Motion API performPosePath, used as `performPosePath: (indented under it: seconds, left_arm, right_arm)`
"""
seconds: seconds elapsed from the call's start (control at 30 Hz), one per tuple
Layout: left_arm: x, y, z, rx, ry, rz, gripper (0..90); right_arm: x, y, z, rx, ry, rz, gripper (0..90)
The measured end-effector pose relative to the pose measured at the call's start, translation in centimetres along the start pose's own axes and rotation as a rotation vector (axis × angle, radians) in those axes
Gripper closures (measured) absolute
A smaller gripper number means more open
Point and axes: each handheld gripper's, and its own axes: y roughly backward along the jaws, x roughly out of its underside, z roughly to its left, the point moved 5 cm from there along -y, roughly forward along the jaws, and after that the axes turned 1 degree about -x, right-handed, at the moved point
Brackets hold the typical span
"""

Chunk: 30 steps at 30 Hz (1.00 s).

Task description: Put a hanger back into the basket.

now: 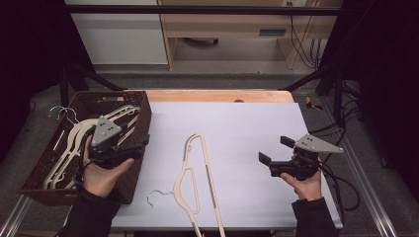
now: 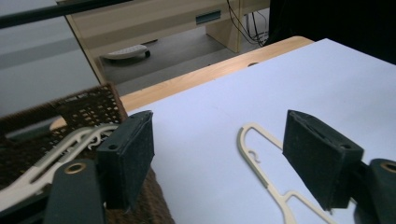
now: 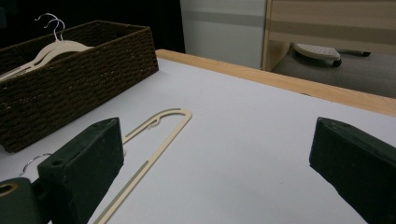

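Your work reads as moving hangers between the wicker basket (image 1: 143, 106) and the worktop (image 1: 247, 128), and it is only partly done: one cream hanger (image 1: 197, 182) lies flat on the white sheet near the front edge, its metal hook (image 1: 157, 195) pointing toward the basket side, while a stack of like hangers (image 1: 74, 136) sits inside the basket at the left end of the worktop. Which way the transfer runs cannot be settled from the layout alone; either the loose hanger remains to be stowed, or the stack remains to be laid out. Your left claw (image 1: 141, 143) hovers over the basket's near right wall, released, with nothing between its pads; in the left gripper view its left pad (image 2: 133, 154) stands above the basket rim and its right pad (image 2: 317, 156) stands above the loose hanger's upper loop (image 2: 252, 142), apart from it. Your right claw (image 1: 272, 150) is likewise released and empty, held above bare sheet well to the right of the loose hanger; in the right gripper view the hanger's long bar (image 3: 149, 154) runs past the left pad (image 3: 86, 170) without contact. Neither claw touches a hanger at present.
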Motion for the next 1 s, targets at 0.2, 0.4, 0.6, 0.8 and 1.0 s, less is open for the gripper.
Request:
performPosePath:
  seconds: [0.2,0.4,0.6,0.8,1.0]
  left_arm:
    - [2.0,-0.5,-1.7,0.068,0.065,-0.015,21.8]
    - [3.7,-1.5,-3.5,0.124,0.046,0.042,20.8]
    - [5.1,-3.3,-5.1,0.172,0.005,0.156,20.0]
    - [6.0,-5.1,-6.3,0.206,-0.031,0.265,20.0]
    - [6.7,-6.5,-6.9,0.218,-0.054,0.354,21.5]
  right_arm:
    - [0.1,-0.1,0.1,0.002,-0.003,0.007,3.2]
    - [0.2,-0.3,0.2,-0.001,-0.002,0.009,3.3]
    - [0.3,-0.3,0.1,0.003,0.006,0.017,3.3]
    - [0.3,-0.3,0.1,0.002,0.01,0.018,3.3]
    - [0.4,-0.3,0.2,-0.001,0.013,0.02,3.3]
